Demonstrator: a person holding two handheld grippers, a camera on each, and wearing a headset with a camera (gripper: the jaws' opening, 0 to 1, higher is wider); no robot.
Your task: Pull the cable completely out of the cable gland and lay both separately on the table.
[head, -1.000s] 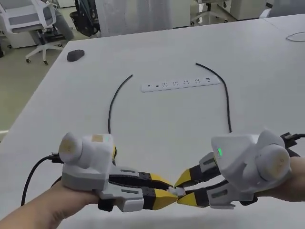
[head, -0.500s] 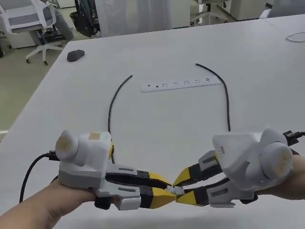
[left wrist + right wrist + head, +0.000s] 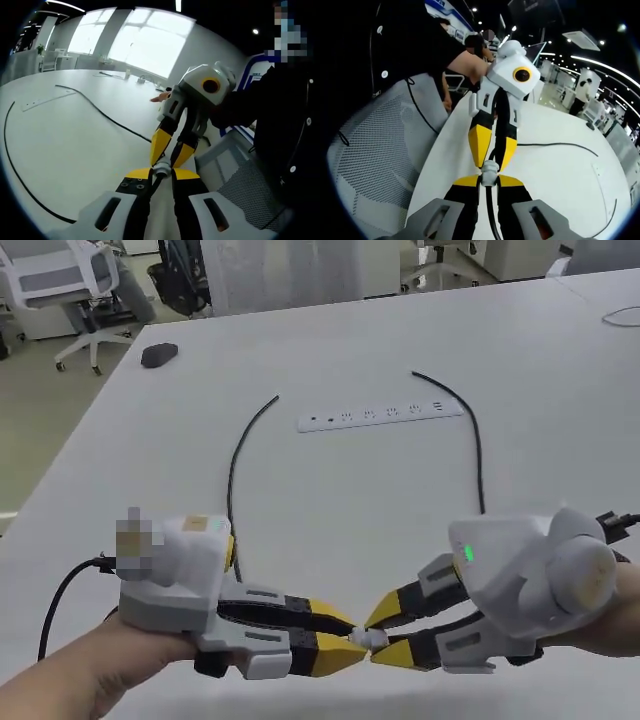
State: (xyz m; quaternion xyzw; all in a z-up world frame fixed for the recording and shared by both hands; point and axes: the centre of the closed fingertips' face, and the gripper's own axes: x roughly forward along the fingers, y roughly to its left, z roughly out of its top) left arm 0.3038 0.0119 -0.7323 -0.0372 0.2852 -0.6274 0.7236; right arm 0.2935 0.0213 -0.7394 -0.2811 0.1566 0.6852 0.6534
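**A:** Status, left to right?

**B:** Far left, a dark mouse [image 3: 158, 355] is sitting near the edge of the worktop [image 3: 330, 500]. An office chair [image 3: 70, 285] is standing on the floor beyond it. The left run of the black cable [image 3: 232, 475] is curving down the worktop and going under the left gripper [image 3: 348, 642].

**A:** What's the left gripper doing?

**B:** A hand [image 3: 70, 670] is holding it low over the near edge, pointing right. It's clenching the cable gland [image 3: 367, 639], the small white piece sitting right at its yellow tips. In the left gripper view the cable is trailing back between its own jaws.

**A:** Where's the gland exactly?

**B:** It's hanging between the two grippers' tips, just above the near edge of the worktop and not lying on it. The cable is running through it and coming out both sides, so it's not pulled out yet.

**A:** And the right side?

**B:** The right gripper [image 3: 388, 638] is pointing left, tip to tip with the left one. It's clamping the gland from the opposite side. In the right gripper view the cable is likewise running back between its jaws. A green light is glowing on its housing.

**A:** Anything else on the worktop?

**B:** A white power strip [image 3: 380, 415] is lying further back, between the two cable runs. The right run is arcing past the strip's right end and dropping behind the right gripper.
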